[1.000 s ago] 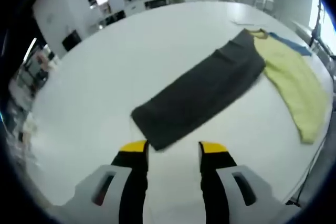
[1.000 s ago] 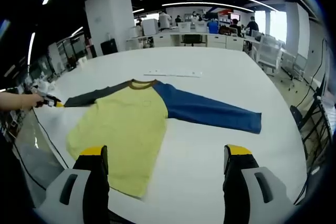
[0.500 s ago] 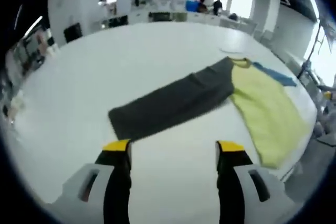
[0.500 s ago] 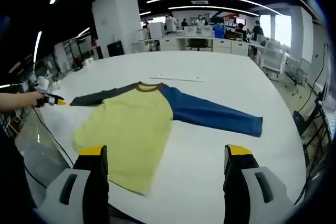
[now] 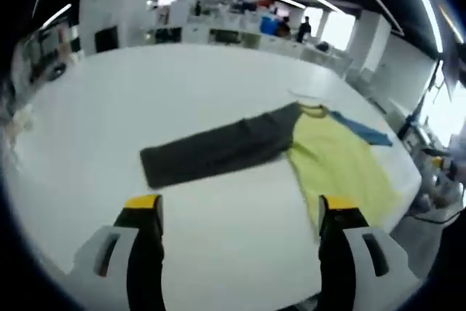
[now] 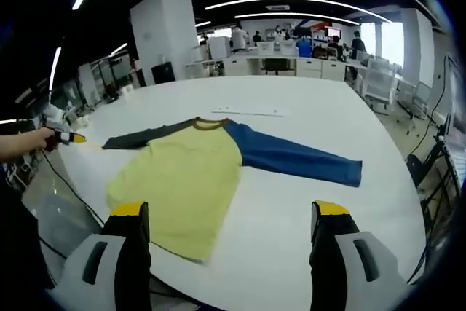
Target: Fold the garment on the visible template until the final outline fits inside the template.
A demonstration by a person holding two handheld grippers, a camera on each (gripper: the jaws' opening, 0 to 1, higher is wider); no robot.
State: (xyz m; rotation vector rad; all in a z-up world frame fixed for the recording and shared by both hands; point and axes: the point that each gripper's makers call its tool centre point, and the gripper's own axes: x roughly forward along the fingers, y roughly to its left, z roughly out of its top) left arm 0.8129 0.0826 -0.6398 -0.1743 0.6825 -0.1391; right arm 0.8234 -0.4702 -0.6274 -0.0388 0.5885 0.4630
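Long-sleeved shirt (image 6: pixel 186 180) spread flat on white table (image 6: pixel 313 129), unfolded; yellow body (image 5: pixel 338 169) with hem at near table edge, grey sleeve (image 5: pixel 215 151) out toward one side, blue sleeve (image 6: pixel 295 158) toward other. No template outline discernible. Left gripper (image 5: pixel 237 213) jaws spread wide, empty, above bare table short of grey sleeve. Right gripper (image 6: pixel 229 216) likewise wide apart, empty, above hem. Likely light, soft, limp knit; will drape and drag, not slip much. Best pinched at sleeve cuffs or hem corners, single layer only.
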